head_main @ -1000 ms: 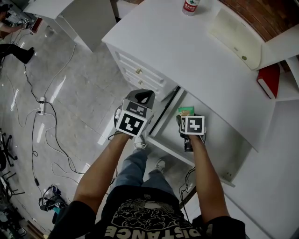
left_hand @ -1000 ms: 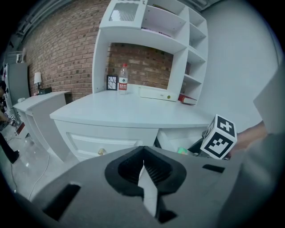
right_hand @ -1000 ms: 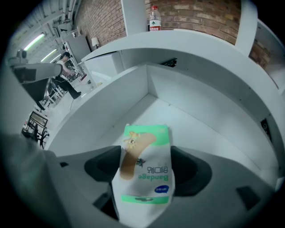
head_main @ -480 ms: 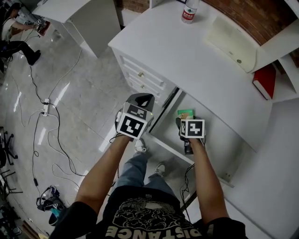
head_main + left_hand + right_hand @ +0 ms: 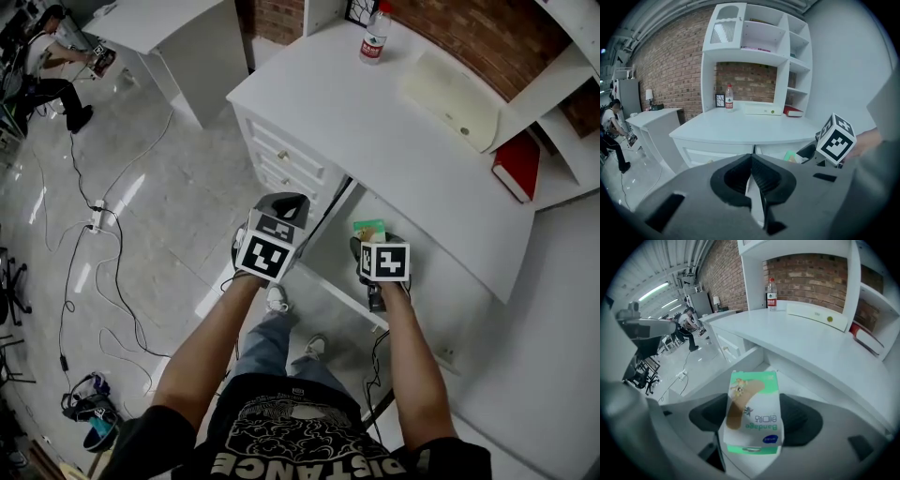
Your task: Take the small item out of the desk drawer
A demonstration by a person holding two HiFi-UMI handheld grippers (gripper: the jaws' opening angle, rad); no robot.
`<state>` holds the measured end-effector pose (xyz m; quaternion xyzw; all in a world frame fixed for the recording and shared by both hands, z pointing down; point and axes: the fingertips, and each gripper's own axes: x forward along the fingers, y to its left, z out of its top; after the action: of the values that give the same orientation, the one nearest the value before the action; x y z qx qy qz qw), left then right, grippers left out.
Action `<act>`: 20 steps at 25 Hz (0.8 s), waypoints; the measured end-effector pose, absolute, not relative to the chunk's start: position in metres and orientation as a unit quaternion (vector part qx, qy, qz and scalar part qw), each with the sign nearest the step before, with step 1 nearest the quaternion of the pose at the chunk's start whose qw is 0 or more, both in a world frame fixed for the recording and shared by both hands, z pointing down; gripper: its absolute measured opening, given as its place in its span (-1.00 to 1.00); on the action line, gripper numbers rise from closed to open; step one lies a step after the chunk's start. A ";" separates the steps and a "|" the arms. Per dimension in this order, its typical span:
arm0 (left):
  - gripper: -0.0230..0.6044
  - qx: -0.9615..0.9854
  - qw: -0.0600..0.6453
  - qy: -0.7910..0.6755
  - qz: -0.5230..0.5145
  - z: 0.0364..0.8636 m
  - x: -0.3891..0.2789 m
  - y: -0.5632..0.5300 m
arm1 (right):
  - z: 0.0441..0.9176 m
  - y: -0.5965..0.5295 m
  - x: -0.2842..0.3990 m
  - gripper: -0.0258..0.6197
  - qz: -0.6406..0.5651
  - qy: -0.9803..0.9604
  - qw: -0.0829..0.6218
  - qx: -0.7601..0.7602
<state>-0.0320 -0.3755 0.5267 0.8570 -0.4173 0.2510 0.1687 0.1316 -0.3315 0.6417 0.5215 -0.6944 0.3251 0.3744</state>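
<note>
right tongs (image 5: 754,420) clamp the box (image 5: 752,411) over the open drawer (image 5: 330,267), near the table (image 5: 394,122) edge. left tongs (image 5: 751,185) clenched, empty. Risk: box clips the table lip going up, twists out of the pads and drops back in.

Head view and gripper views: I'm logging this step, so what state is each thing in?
desk drawer: pulled open.
right gripper: shut on the bandage box.
bandage box: held over the desk drawer.
left gripper: jaws together, empty.
water bottle: upright, capped.
</note>
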 end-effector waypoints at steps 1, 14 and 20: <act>-0.90 0.857 0.167 -0.420 0.249 0.523 -0.031 -0.372 | 0.637 -0.330 0.132 0.16 0.321 -0.698 0.372 0.521; -0.90 0.850 0.135 -0.452 0.235 0.478 -0.026 -0.332 | 0.577 -0.317 0.131 0.16 0.274 -0.740 0.332 0.516; -0.90 0.845 0.121 -0.467 0.231 0.459 -0.017 -0.310 | 0.549 -0.307 0.131 0.16 0.254 -0.764 0.305 0.509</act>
<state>-0.0169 -0.3101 0.4593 0.8451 -0.4666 0.2313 0.1209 0.1308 -0.3068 0.5491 0.5091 -0.7639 0.2536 0.3051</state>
